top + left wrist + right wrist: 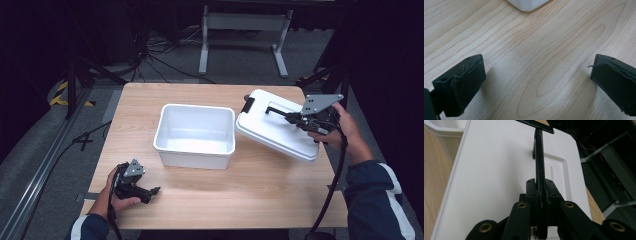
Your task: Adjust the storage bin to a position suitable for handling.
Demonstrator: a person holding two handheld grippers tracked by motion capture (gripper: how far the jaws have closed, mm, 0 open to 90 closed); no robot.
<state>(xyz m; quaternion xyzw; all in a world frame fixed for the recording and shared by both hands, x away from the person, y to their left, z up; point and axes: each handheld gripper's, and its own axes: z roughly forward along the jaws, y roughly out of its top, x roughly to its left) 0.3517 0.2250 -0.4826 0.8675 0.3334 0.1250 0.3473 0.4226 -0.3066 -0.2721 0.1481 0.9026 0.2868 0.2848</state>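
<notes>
Right now my right gripper is clamped tight on the thin black handle of the white lid, both jaws pressed flat against its sides. The lid hangs tilted just to the right of the white bin, its lower left edge close beside the bin's right wall; I cannot tell whether the two touch. Its far corner, with a black latch, reaches toward the table's back edge, and its right edge overhangs the table's right side.

My left gripper rests low on the wood in front of the bin's left corner, near the table's front edge, jaws spread wide with nothing between them. From that gripper's camera, bare wood grain runs between the pads up to the bin's rounded corner.

Open tabletop stretches in front of the bin, across to the right front corner. The bin itself stands open and empty.
</notes>
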